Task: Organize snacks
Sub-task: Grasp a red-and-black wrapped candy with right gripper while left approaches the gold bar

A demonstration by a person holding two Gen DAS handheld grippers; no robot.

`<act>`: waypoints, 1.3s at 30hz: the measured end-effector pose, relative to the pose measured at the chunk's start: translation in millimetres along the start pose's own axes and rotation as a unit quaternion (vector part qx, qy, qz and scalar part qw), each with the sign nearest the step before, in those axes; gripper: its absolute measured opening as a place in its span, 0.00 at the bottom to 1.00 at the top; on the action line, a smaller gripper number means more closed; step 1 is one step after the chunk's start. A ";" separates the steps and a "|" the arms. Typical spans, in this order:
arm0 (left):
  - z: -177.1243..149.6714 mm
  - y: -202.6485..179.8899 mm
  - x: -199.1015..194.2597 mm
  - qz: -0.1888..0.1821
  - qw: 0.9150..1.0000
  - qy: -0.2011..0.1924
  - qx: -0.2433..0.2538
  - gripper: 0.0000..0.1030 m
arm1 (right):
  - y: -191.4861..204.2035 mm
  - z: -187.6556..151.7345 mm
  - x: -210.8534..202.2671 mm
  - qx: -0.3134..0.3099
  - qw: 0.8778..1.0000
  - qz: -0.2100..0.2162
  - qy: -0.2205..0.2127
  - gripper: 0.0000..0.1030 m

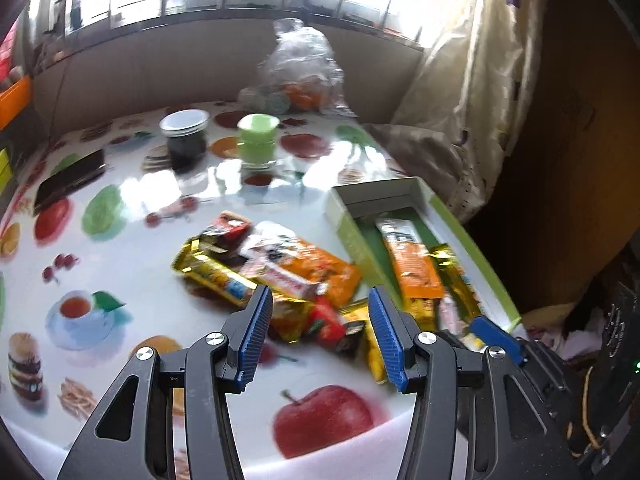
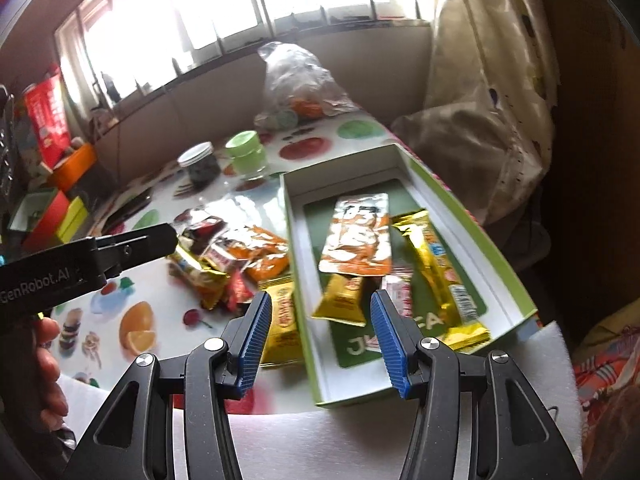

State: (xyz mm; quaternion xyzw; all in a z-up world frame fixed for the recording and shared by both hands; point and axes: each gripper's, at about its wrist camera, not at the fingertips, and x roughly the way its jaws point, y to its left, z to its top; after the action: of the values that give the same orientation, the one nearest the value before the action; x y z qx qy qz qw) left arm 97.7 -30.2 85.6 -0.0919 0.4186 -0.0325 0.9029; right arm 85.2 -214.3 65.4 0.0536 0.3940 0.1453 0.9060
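Observation:
A loose pile of snack packets in gold, orange and red wrappers lies on the fruit-print table. My left gripper hovers open just above the pile's near side, with nothing between its pads. To the right stands a green-and-white box holding an orange pouch, a long gold bar and smaller packets. My right gripper hangs open and empty over the box's near left wall. A gold packet lies just outside that wall. The left gripper shows from the side above the pile.
A dark jar with a silver lid and a green-lidded jar stand mid-table. Behind them sits a clear plastic bag. A dark flat object lies at the left. Curtain and bedding crowd the right edge. Coloured boxes sit left.

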 end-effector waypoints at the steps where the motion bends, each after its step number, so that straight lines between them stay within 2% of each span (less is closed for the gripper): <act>1: -1.5 5.0 0.0 0.005 1.000 0.002 -0.004 0.50 | 2.3 -0.1 1.5 -0.003 1.000 0.002 0.001 0.50; 10: -16.0 47.6 6.0 0.016 0.999 0.019 -0.046 0.50 | 25.0 -3.2 20.9 -0.038 0.999 0.020 0.023 0.50; 18: -22.3 76.3 15.2 0.019 0.997 0.032 -0.072 0.50 | 58.3 1.9 45.6 -0.113 0.992 0.041 0.045 0.50; 22: -22.2 88.7 17.5 0.018 0.996 0.035 -0.082 0.50 | 73.8 2.2 65.8 -0.155 0.985 0.036 0.074 0.50; 26: -23.7 102.7 20.6 0.020 0.994 0.039 -0.096 0.50 | 84.7 2.4 82.4 -0.195 0.977 -0.001 0.086 0.50; 31: -24.5 118.2 21.5 0.018 0.993 0.039 -0.110 0.50 | 90.0 -1.7 88.4 -0.213 0.972 0.001 0.098 0.49; 35: -24.5 126.6 23.5 0.015 0.992 0.041 -0.117 0.50 | 94.4 -7.2 94.0 -0.217 0.970 0.003 0.113 0.41; 39: -24.5 132.7 23.5 0.013 0.992 0.041 -0.119 0.50 | 94.5 -9.3 94.5 -0.184 0.976 0.023 0.118 0.30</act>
State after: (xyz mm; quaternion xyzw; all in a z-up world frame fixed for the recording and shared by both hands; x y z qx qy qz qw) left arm 91.8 93.3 26.8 -0.1921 0.4571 0.0256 0.8681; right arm 118.7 -95.6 13.0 -0.1226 0.4628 0.2413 0.8441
